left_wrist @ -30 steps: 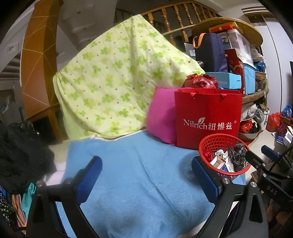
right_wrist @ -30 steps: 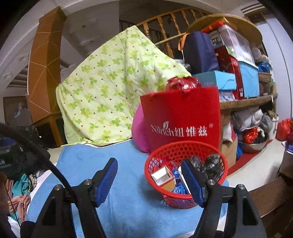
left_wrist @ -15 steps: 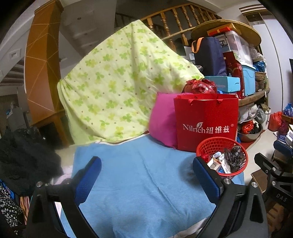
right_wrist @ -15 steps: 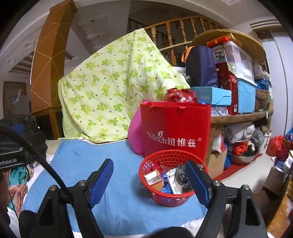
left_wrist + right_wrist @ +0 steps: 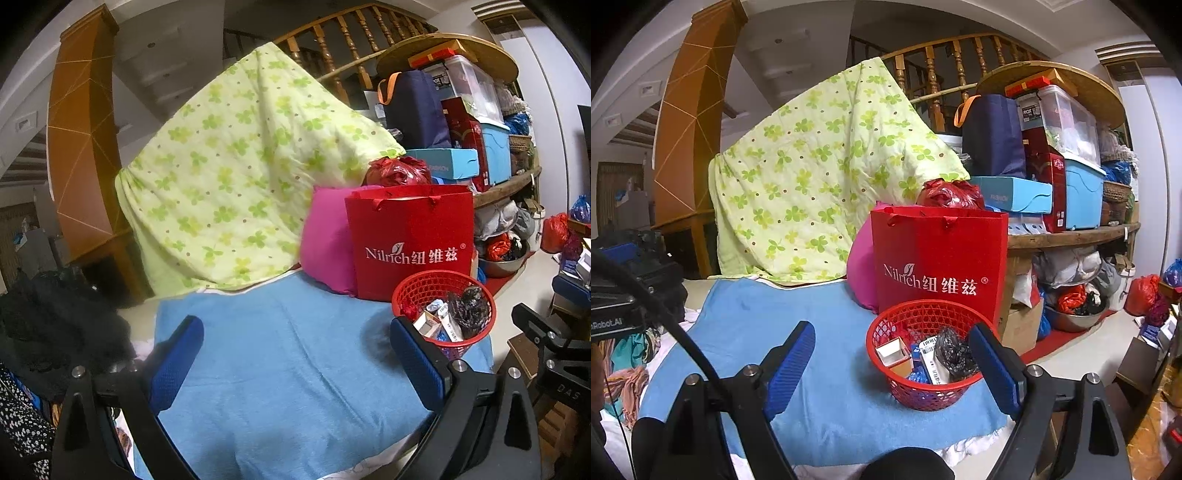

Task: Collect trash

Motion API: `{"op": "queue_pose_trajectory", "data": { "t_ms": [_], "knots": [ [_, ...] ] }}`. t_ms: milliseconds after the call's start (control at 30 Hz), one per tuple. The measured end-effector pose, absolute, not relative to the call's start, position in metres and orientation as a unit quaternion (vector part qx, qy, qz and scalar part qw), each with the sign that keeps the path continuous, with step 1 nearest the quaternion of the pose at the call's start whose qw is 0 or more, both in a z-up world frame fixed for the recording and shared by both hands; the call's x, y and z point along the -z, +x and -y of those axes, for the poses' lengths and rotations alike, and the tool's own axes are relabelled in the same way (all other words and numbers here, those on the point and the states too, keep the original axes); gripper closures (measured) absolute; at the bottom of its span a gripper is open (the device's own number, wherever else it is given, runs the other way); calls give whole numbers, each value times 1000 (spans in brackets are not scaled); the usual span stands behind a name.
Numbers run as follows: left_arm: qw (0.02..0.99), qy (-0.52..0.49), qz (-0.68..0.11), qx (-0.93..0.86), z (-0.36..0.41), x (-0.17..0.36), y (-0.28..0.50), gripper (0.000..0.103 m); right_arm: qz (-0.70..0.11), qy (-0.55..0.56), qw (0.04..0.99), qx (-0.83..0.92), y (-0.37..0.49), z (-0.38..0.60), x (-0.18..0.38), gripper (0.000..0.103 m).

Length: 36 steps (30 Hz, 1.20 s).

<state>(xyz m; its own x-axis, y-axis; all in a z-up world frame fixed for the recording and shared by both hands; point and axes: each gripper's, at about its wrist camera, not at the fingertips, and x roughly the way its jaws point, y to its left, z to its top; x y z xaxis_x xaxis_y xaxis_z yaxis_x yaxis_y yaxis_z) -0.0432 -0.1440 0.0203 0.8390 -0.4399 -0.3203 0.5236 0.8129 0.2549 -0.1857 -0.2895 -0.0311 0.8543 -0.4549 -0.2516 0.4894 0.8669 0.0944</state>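
Note:
A red mesh basket (image 5: 886, 332) stands on the blue towel (image 5: 820, 369) near its right edge, holding small boxes, a crumpled black bag (image 5: 951, 352) and other scraps. It also shows in the left wrist view (image 5: 413, 286). My left gripper (image 5: 295, 350) is open and empty above the towel, left of the basket. My right gripper (image 5: 892, 352) is open and empty, pulled back from the basket, its right finger in front of the rim.
A red Nilrich paper bag (image 5: 938, 266) and a pink cushion (image 5: 860, 273) stand behind the basket. A green flowered quilt (image 5: 820, 177) hangs over the stair rail. Stacked boxes and bins (image 5: 1056, 173) fill a shelf at right. Dark clothes (image 5: 48, 332) lie at left.
Both grippers have pulled back and up from the basket, so it looks smaller and farther. Both stay open and empty.

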Motion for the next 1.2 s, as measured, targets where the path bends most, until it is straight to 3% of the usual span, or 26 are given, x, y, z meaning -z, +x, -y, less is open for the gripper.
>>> {"op": "queue_pose_trajectory", "data": {
  "t_ms": [1200],
  "knots": [
    [940,197,-122,250,142,-23,-68,1,-102,49,957,267,-206,282,18,10]
  ]
}}
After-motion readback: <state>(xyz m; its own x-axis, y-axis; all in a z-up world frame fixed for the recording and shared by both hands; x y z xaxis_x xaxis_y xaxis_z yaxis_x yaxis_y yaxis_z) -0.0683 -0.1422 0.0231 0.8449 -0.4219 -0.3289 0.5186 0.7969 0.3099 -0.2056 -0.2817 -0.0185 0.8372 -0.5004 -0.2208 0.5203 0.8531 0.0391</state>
